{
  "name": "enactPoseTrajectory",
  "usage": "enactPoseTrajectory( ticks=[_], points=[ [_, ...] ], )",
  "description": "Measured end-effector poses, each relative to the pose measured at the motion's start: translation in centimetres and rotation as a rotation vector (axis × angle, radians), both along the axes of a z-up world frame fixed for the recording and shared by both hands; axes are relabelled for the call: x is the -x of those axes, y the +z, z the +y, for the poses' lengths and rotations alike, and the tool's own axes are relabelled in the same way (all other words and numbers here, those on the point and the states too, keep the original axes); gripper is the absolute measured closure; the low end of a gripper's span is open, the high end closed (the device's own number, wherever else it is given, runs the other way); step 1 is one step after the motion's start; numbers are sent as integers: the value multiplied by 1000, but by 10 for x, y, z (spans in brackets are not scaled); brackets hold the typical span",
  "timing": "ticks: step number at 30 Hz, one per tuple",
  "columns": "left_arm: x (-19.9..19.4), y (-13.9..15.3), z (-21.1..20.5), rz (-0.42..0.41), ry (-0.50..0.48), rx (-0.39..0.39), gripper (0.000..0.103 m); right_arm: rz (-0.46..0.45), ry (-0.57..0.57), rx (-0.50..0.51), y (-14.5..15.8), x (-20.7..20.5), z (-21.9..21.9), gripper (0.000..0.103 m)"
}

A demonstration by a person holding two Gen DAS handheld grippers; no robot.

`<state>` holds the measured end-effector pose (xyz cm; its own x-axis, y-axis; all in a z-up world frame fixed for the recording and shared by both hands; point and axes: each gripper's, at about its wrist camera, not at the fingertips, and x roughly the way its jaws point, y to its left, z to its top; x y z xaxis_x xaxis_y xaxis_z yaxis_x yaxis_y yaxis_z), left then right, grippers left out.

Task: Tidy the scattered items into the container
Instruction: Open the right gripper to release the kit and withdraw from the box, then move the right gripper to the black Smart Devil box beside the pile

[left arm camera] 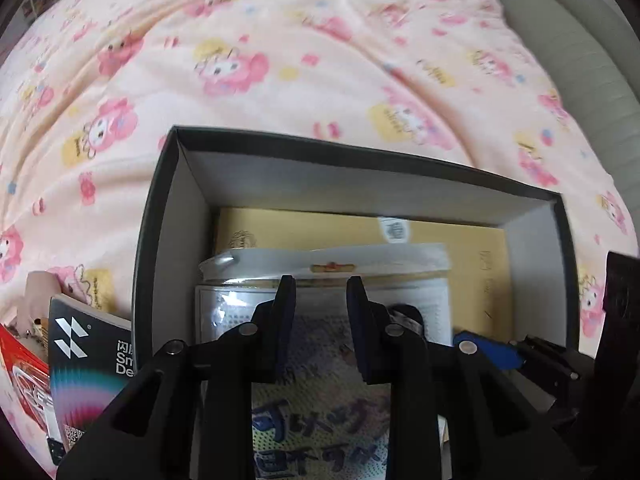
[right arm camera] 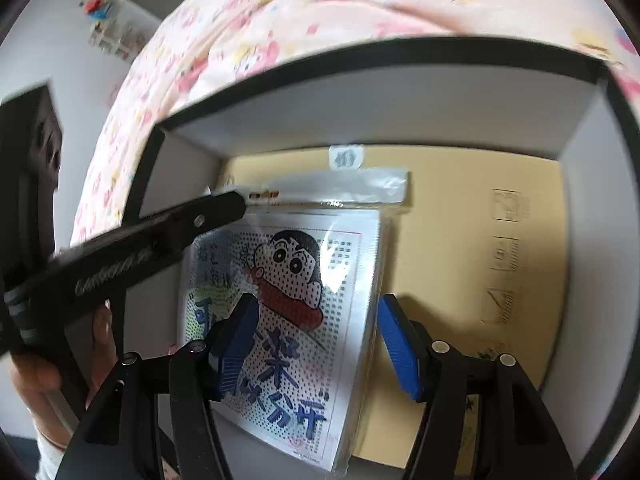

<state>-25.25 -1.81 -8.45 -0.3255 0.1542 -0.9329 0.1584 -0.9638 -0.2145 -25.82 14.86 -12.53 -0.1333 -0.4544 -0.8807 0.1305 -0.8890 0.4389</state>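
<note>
- Right gripper (right arm camera: 316, 344): points steeply down into the box (right arm camera: 400, 120). Its blue pads (right arm camera: 400, 348) stand wide apart, one on each side of the cartoon packet (right arm camera: 288, 312), and neither presses on it. The jaws are open.
- Left gripper (left arm camera: 320, 320): also points steeply down over the box. Its fingers (left arm camera: 282, 312) stand a little apart, with nothing gripped between them. In the right wrist view its finger reaches in from the left, with the tip at the packet's top left corner.
- A hand (right arm camera: 36, 372) holds the left gripper's handle at the lower left.
- The packet lies inside the box, on a yellow envelope (right arm camera: 460, 240) covering the floor.
- The box rests on a pink patterned blanket (left arm camera: 280, 60).
- A dark booklet (left arm camera: 88, 364) lies outside, just beside the box's left wall.
</note>
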Motion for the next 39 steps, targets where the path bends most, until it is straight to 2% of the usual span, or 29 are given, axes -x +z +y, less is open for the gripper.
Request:
enactPoseTrajectory(
  ticks=[3,6,10,12,14,16,21,25,34,39],
  points=[
    [8,-6,4,-11,-18,4,77,66,-56,-77,12,-9,2,43],
    [19,-28,7,-101,33,-32,77,132,-98,-166,18,-18,2,43],
    [2,-20,9,-80,41,-60,76,120,-90,-164,14,-26,-1,43],
    [-11,-14,9,-62,31,-97,71,157,-123,-170,22,-32,4,43],
    [-27,-5,11,-9,30,-90,56,198,-158,-147,32,-45,13,43],
    [-49,9,15,71,26,-71,52,237,-222,-131,42,-58,22,43],
    [-91,33,30,194,-34,-61,51,329,-290,-151,64,-85,25,43],
    [-118,54,47,276,-68,-18,49,377,-306,-161,81,-113,25,43],
    [-184,95,56,378,-189,-25,49,445,-303,-154,118,-185,21,43],
    [-206,103,50,390,-200,-45,49,477,-276,-159,130,-209,8,43]
  ],
)
